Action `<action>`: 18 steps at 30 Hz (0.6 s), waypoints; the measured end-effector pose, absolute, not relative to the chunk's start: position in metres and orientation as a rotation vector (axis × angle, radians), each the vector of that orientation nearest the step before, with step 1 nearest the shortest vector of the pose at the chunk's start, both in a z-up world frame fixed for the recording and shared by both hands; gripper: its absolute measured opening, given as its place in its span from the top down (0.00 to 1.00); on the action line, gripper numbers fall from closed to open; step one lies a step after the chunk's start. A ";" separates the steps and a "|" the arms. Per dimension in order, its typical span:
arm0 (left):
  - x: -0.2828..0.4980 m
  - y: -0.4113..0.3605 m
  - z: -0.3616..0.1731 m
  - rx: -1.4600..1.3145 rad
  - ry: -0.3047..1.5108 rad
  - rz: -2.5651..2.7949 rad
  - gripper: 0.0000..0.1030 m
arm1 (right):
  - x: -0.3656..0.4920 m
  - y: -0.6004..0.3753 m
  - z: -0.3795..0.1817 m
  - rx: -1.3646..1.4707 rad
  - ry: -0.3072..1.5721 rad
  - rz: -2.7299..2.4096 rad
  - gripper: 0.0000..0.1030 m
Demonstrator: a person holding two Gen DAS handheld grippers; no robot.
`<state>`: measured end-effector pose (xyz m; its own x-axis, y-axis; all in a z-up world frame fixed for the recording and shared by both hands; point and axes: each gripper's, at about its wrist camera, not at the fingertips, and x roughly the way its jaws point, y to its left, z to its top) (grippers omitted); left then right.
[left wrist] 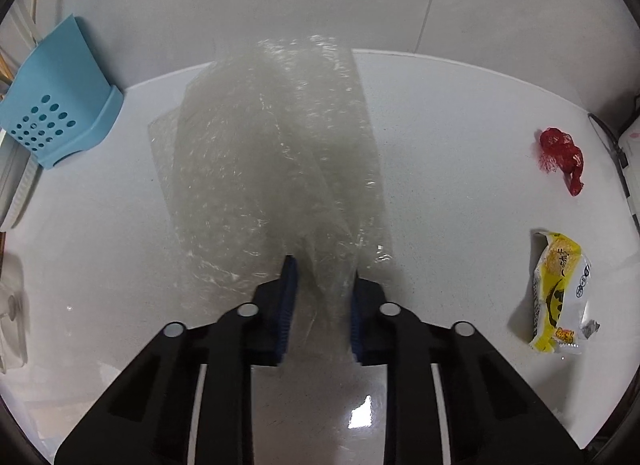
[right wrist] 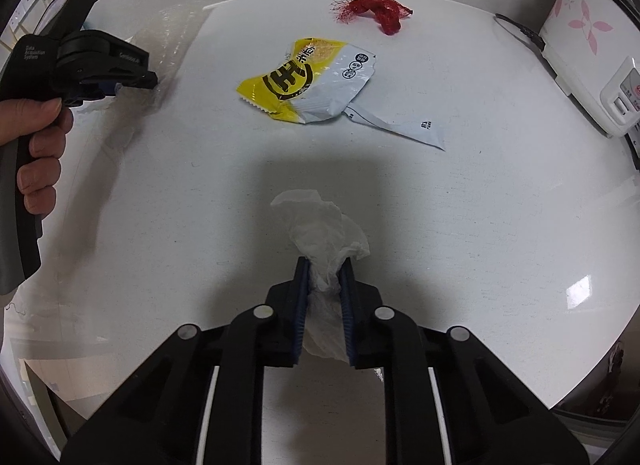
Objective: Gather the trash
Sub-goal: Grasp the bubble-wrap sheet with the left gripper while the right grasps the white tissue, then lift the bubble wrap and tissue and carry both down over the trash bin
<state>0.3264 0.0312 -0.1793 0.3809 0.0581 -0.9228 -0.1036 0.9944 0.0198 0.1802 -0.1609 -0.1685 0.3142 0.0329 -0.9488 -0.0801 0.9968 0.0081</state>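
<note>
The left gripper [left wrist: 322, 265] pinches a clear plastic bag [left wrist: 272, 137] in the middle of the frame. The right gripper [right wrist: 325, 265] squeezes a crumpled white tissue [right wrist: 320, 225] low in the frame. A yellow wrapper [right wrist: 308, 81] lies above it.

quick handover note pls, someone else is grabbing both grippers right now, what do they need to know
Left gripper: shut on the clear plastic bag, holding it up over the white table.
Right gripper: shut on a crumpled white tissue, held above the table, not yet in the bag.
Still lying on the table: yellow snack wrapper and red mesh net, both to the right of the bag.
Done: bag picked up, tissue picked up.
Left: drop the tissue into the bag, then collect the wrapper and the red net. Whether anything is already in the bag cannot be told.
</note>
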 end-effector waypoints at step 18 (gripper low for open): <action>0.282 0.015 -0.130 0.117 1.056 0.071 0.90 | 0.169 -0.175 -0.149 -0.015 1.212 0.076 0.92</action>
